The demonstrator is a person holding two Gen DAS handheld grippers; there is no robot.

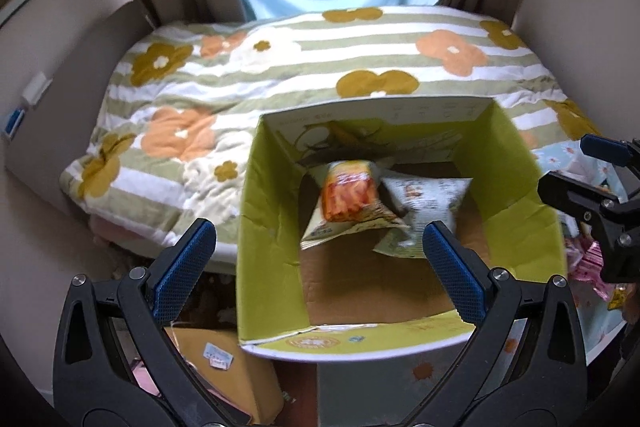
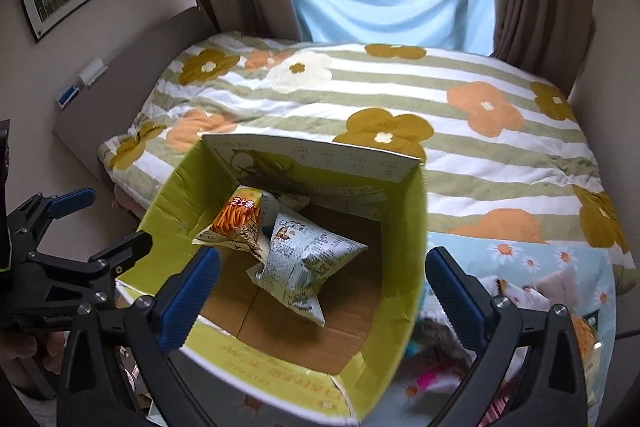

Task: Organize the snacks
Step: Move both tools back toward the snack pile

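An open green cardboard box [image 1: 276,211] [image 2: 404,267] stands in front of the bed. Inside it lie an orange-and-yellow snack bag [image 1: 349,195] [image 2: 236,219] and a white printed snack bag [image 1: 424,203] [image 2: 308,259], leaning on each other. My left gripper [image 1: 320,251] is open and empty, above the box's near side; it also shows at the left of the right wrist view [image 2: 108,223]. My right gripper [image 2: 322,275] is open and empty above the box; it shows at the right edge of the left wrist view [image 1: 576,167].
More snack packets [image 2: 520,299] [image 1: 592,263] lie on a light blue daisy cloth [image 2: 532,255] right of the box. A bed with a striped flower quilt [image 1: 280,67] [image 2: 440,99] lies behind. A brown parcel [image 1: 224,367] sits on the floor at lower left.
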